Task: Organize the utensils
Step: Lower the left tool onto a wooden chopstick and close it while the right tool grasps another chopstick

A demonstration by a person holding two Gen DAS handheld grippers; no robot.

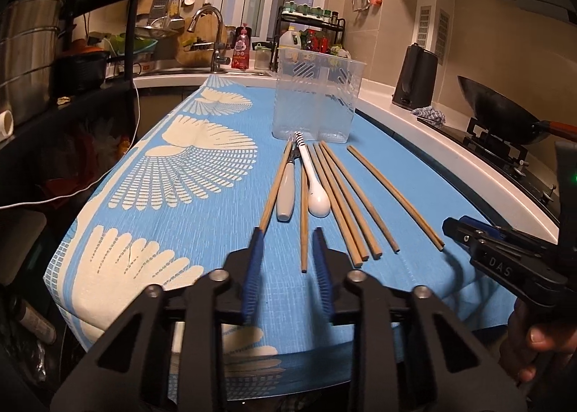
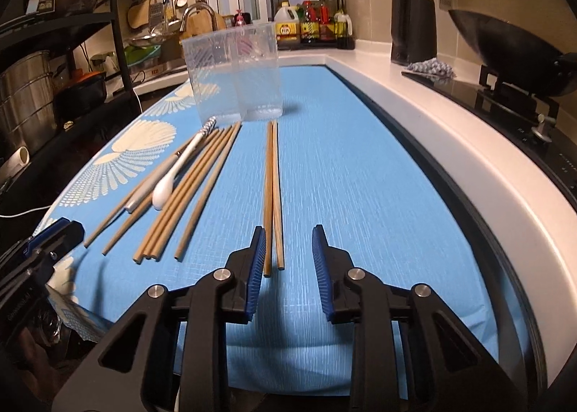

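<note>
We are working over a blue cloth (image 1: 223,217) with cream fan prints, spread on a kitchen counter with a sink tap (image 1: 212,36) and spice rack (image 1: 310,29) behind a clear plastic holder (image 1: 313,101) standing at the cloth's far end. The chopsticks (image 1: 346,202), a white spoon (image 1: 313,188) and a grey-handled utensil (image 1: 286,192) are lying just in front of the holder, long axes running toward it, the spoon's bowl facing away from it. Our left gripper (image 1: 286,242) is hovering with a narrow gap over one chopstick's near end, and our right gripper (image 2: 288,242) is likewise straddling a separate pair (image 2: 272,195) right of the bundle, pinching nothing.
</note>
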